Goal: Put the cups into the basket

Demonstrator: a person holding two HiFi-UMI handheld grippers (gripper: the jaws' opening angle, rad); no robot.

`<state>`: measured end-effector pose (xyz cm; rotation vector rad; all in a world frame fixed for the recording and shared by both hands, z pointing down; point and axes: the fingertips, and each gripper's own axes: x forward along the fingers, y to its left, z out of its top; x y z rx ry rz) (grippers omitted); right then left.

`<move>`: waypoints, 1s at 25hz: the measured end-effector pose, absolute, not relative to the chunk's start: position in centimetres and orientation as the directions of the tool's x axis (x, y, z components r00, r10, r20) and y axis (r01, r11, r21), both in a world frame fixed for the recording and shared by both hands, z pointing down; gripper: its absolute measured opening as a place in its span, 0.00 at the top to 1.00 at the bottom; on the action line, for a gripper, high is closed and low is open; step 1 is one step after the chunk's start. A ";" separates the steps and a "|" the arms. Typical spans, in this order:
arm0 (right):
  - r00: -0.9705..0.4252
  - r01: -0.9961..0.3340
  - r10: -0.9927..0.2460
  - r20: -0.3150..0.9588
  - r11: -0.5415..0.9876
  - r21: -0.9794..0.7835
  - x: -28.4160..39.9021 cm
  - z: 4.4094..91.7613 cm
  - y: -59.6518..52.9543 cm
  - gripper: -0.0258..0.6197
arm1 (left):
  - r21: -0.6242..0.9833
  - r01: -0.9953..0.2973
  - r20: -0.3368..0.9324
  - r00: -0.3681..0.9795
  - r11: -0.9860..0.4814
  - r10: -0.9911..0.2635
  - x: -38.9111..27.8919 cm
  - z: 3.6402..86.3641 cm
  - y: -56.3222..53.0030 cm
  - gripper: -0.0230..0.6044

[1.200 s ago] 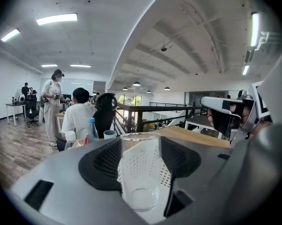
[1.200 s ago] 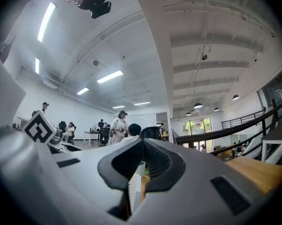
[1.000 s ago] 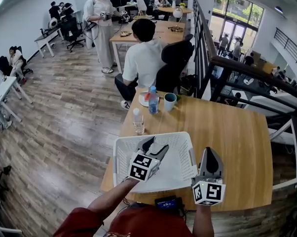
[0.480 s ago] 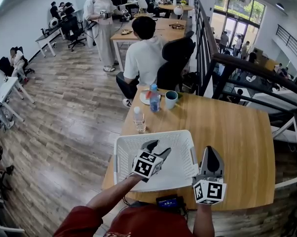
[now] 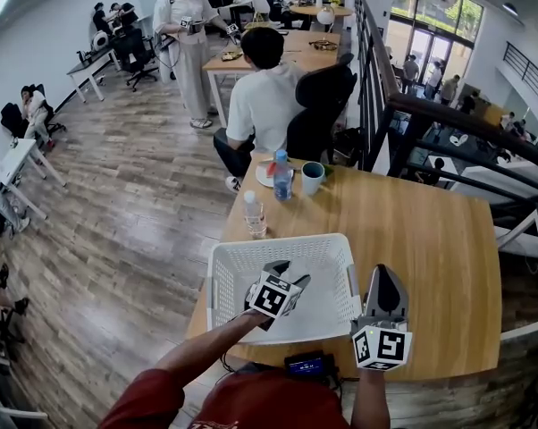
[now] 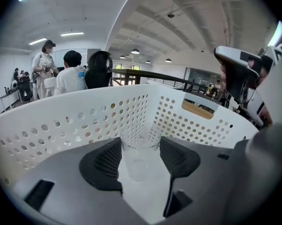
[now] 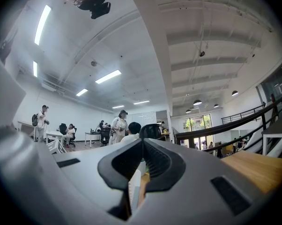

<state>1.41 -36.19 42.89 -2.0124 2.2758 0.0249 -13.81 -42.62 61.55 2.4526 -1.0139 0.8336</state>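
Left claw (image 5: 290, 272), gripping cup (image 6: 140, 146), lowered into basket (image 5: 229, 253); wooden table (image 5: 412, 231), plank floor (image 5: 135, 204).

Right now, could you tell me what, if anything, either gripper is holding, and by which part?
The left gripper holds a clear cup by its side walls, below the rim, inside the basket. The right gripper is shut and empty.

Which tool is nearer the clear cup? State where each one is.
Left. The left tool grips the clear cup in its jaws, inside the basket. The right tool is shut, empty, outside the basket's right wall.
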 end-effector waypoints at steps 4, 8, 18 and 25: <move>-0.124 -0.990 -0.988 -0.090 0.129 -0.057 1.4 42.8 -36.1 0.94 | 0.096 -0.729 0.657 0.558 -0.678 -0.506 -13.9 62.3 -42.3 0.55; -0.129 -0.989 -0.988 -0.087 0.134 -0.058 1.2 43.1 -36.1 0.94 | 0.086 -0.724 0.672 0.549 -0.684 -0.497 -14.0 63.0 -42.1 0.55; -0.139 -0.988 -0.987 -0.081 0.143 -0.057 1.1 43.0 -36.3 0.94 | 0.074 -0.725 0.696 0.529 -0.685 -0.485 -14.2 63.6 -42.1 0.55; -0.141 -0.987 -0.986 -0.084 0.146 -0.061 0.9 43.0 -36.2 0.94 | 0.076 -0.727 0.709 0.521 -0.682 -0.476 -14.5 63.7 -41.9 0.55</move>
